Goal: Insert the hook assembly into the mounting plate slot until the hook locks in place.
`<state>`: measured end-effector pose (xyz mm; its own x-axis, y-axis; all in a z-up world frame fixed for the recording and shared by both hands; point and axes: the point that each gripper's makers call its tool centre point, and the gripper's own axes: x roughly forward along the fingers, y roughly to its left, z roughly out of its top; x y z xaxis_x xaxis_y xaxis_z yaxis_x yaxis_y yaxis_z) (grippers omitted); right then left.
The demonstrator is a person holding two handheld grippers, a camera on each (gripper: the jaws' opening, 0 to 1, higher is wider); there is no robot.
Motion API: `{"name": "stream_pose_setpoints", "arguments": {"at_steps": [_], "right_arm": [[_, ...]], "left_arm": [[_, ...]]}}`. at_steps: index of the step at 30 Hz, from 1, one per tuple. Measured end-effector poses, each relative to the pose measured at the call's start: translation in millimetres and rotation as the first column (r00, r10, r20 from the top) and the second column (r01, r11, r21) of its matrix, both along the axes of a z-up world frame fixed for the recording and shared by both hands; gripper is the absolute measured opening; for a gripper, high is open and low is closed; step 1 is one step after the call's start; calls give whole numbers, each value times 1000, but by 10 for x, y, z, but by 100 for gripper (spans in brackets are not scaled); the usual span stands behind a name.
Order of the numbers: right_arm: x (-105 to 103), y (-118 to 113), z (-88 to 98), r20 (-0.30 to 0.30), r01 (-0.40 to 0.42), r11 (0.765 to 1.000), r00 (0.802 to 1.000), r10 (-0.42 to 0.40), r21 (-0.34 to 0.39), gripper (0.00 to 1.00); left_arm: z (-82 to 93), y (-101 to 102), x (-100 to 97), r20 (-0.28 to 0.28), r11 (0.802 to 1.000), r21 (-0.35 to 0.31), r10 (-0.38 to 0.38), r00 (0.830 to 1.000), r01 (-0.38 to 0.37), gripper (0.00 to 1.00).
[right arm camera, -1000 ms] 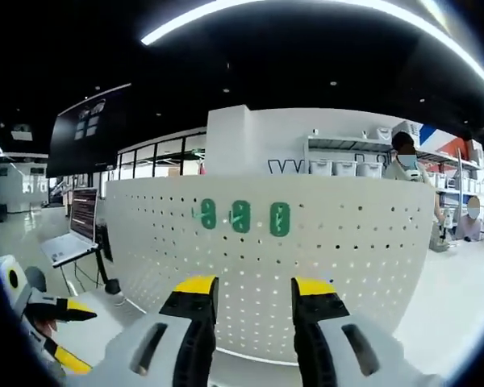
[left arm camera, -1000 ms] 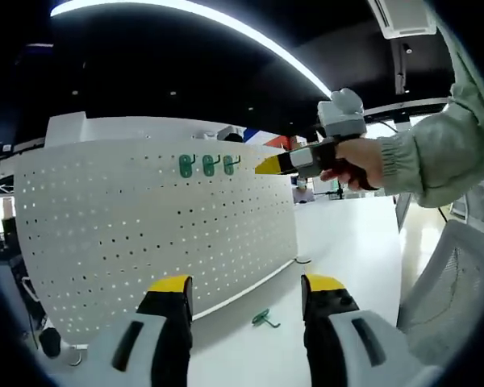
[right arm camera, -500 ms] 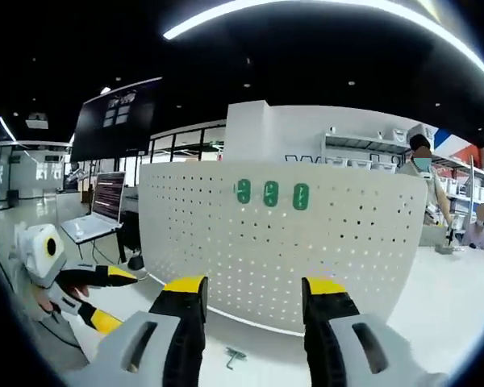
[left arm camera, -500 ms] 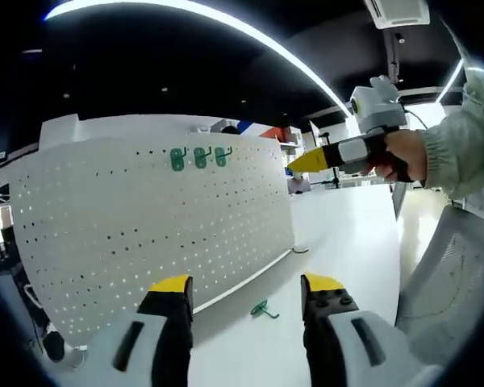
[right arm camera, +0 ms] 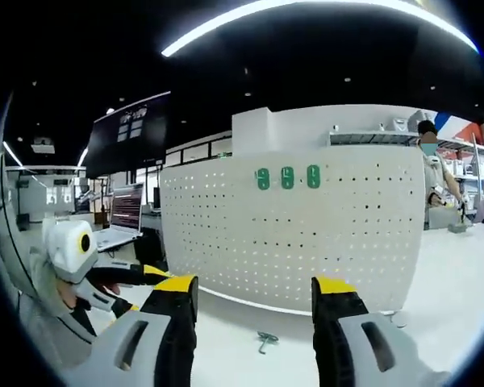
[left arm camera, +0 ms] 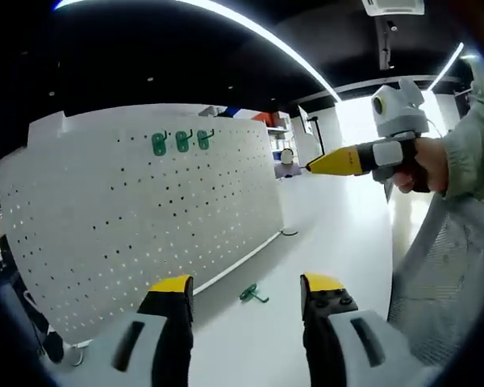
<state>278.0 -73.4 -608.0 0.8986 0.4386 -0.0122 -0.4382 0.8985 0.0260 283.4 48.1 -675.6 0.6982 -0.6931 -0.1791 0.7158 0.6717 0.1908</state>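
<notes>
Where pegboard (right arm camera: 323, 234) stands, three hooks (right arm camera: 287, 177)

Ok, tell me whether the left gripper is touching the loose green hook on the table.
Apart. In the left gripper view, the loose green hook lies on bare white table, beyond the open left gripper.

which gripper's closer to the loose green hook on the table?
Left, I'd judge. The left gripper is low over the table, with the green hook lying between its jaw tips. The right gripper is held up high, above and beyond it.
</notes>
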Motion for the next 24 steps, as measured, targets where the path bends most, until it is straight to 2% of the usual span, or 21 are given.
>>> {"name": "stream_pose_setpoints", "arguments": {"at_steps": [11,14,19,24], "right_arm": [[-70,48,-59,4,-28,999,1000,28,36,55],[-79,105,-80,5,-45,999,999,45,8,55],[-89,136,-88,1,-63,998,998,63,17,55],[-89,167,-109,-10,-84,996,996,84,28,55]], "left_arm": [[-116,24,18,-47,1000,12,14,999,-13,55],[-125,51,54,-60,1000,5,23,998,-23,53],[-9,91,127,-79,998,-33,41,996,-44,54],[67,61,211,-98,1000,-22,-12,995,10,57]]}}
